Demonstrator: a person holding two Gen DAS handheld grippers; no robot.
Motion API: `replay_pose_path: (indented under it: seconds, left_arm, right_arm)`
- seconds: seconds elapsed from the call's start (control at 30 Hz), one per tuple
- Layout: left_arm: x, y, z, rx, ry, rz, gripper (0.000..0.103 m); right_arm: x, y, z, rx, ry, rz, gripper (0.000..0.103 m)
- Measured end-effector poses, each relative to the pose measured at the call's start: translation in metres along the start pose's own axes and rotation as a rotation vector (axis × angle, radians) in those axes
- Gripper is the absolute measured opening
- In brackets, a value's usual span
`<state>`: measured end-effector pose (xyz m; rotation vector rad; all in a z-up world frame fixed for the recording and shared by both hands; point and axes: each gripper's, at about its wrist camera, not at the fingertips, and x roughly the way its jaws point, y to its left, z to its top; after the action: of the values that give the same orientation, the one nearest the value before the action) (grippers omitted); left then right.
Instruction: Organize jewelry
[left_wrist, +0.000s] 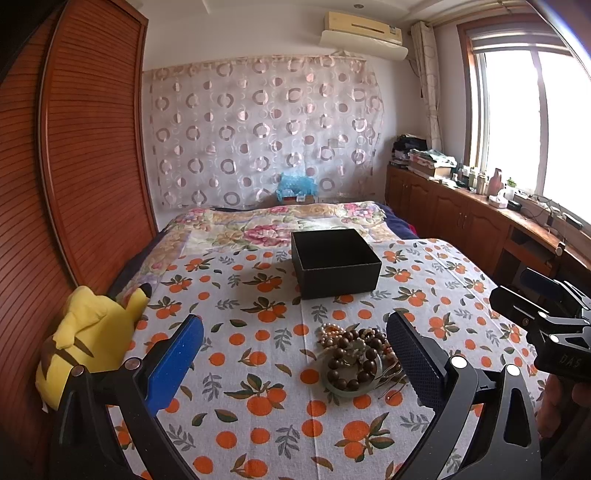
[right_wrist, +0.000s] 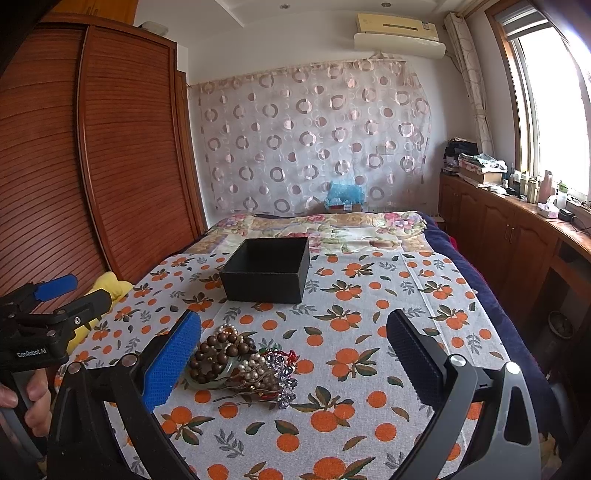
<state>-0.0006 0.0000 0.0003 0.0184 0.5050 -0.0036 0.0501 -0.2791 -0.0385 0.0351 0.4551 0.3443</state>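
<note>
A tangled pile of jewelry, with brown bead bracelets, pearl strands, a green bangle and purple crystals, lies on the orange-print cloth. Behind it stands an open black box, which looks empty. My left gripper is open above the cloth, and the pile sits close to its right finger. My right gripper is open too, with the pile by its blue left finger. Each gripper appears at the edge of the other's view, the right one and the left one.
A yellow plush toy lies at the cloth's left edge, beside the wooden wardrobe. A floral quilt covers the bed behind the box. Low cabinets with clutter run under the window on the right. A hand holds the left gripper.
</note>
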Motion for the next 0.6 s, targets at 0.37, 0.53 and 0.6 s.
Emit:
replay_pose_path:
  seconds: [0.37, 0.53, 0.6]
  left_arm:
    - [-0.0018, 0.0007, -0.0013, -0.001, -0.001, 0.001, 0.096]
    - [-0.0028, 0.0011, -0.0019, -0.001, -0.002, 0.0, 0.096]
    - [-0.0031, 0.0012, -0.0022, -0.002, -0.002, 0.0, 0.096]
  right_arm:
    - [-0.0005, -0.0003, 0.0001, 0.0, -0.001, 0.001, 0.101]
    - [-0.0002, -0.0004, -0.0004, 0.001, -0.002, 0.001, 0.101]
    - [0.0003, -0.0005, -0.0007, 0.002, -0.001, 0.001, 0.101]
